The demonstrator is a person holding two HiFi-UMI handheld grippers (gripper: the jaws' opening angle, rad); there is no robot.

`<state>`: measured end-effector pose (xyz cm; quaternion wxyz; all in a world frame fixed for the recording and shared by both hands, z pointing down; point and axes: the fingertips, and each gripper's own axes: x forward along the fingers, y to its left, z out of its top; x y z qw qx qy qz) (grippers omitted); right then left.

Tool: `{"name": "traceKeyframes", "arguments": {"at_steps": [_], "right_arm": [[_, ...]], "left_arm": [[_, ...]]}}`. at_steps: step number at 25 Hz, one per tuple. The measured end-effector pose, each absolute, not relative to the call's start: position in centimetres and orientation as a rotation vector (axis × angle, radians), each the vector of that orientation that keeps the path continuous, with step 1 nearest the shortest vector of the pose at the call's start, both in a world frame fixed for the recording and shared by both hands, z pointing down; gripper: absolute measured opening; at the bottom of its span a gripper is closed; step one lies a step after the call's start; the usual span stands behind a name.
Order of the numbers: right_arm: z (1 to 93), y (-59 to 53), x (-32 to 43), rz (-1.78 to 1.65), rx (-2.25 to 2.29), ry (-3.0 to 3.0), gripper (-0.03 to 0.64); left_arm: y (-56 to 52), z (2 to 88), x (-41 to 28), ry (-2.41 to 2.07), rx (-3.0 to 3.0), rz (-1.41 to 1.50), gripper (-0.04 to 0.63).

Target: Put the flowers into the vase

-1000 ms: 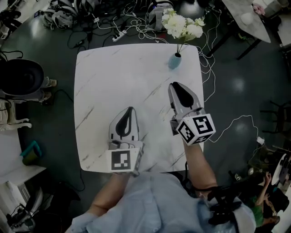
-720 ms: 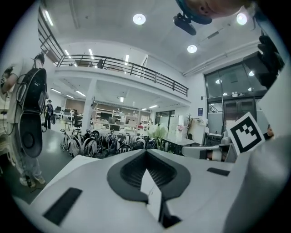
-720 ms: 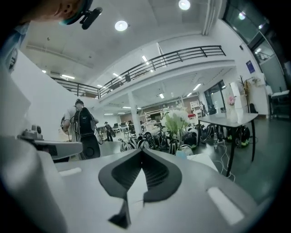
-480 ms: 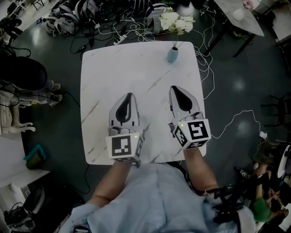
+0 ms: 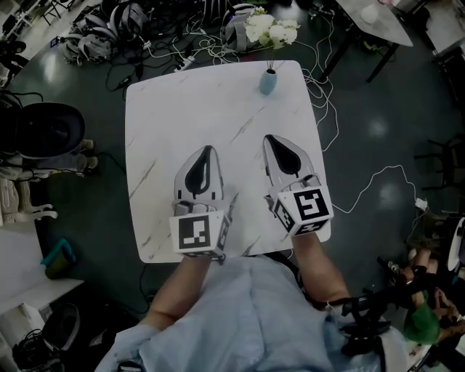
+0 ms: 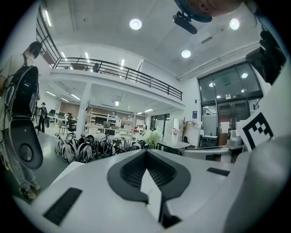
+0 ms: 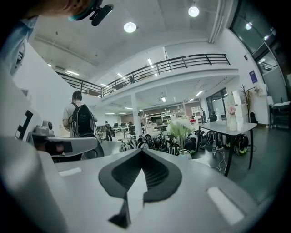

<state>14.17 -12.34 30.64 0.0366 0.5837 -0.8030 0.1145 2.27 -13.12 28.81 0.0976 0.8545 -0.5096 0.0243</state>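
Note:
A small blue vase [image 5: 267, 81] stands near the far edge of the white marble table [image 5: 167, 109], with white flowers [image 5: 270, 29] on green stems rising out of it. My right gripper [image 5: 271, 139] hovers over the table on the near side of the vase, apart from it and shut with nothing in it. Beside it to the left, my left gripper [image 5: 207, 150] is also shut and empty. The right gripper view shows the flowers [image 7: 181, 129] beyond the shut right gripper [image 7: 142, 151]. In the left gripper view they [image 6: 153, 136] appear small, past the left gripper [image 6: 146, 152].
Cables, a power strip [image 5: 185, 62] and bags [image 5: 94, 29] lie on the dark floor beyond the table. A black chair [image 5: 40, 129] stands at the left, another table [image 5: 378, 18] at the top right. A person with a backpack [image 7: 82, 120] stands in the hall.
My right gripper has drawn back from the vase toward the near side of the table. The left gripper has barely shifted. The flowers stay in the vase.

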Motion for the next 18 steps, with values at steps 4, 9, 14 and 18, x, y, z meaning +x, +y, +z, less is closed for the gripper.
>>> {"name": "traceKeyframes", "arguments": {"at_steps": [4,9,14,18], "right_arm": [[30.7,-12.2,13.8,0.351,1.786,-2.471,0.0],[30.5,-12.0,13.5,0.344,1.784,-2.474,0.0],[30.3,-11.7,13.1,0.339,1.776,-2.479,0.0],[30.2,-11.4,13.0,0.337,1.778,-2.48,0.0]], "left_arm": [[-12.8,28.6,2.1,-1.504,2.539,0.066,0.005],[-12.7,28.3,1.5,-1.516,2.536,0.058,0.005],[-12.3,28.2,1.1,-1.516,2.533,0.052,0.005],[-12.0,28.1,1.0,-1.515,2.536,0.051,0.005]]}}
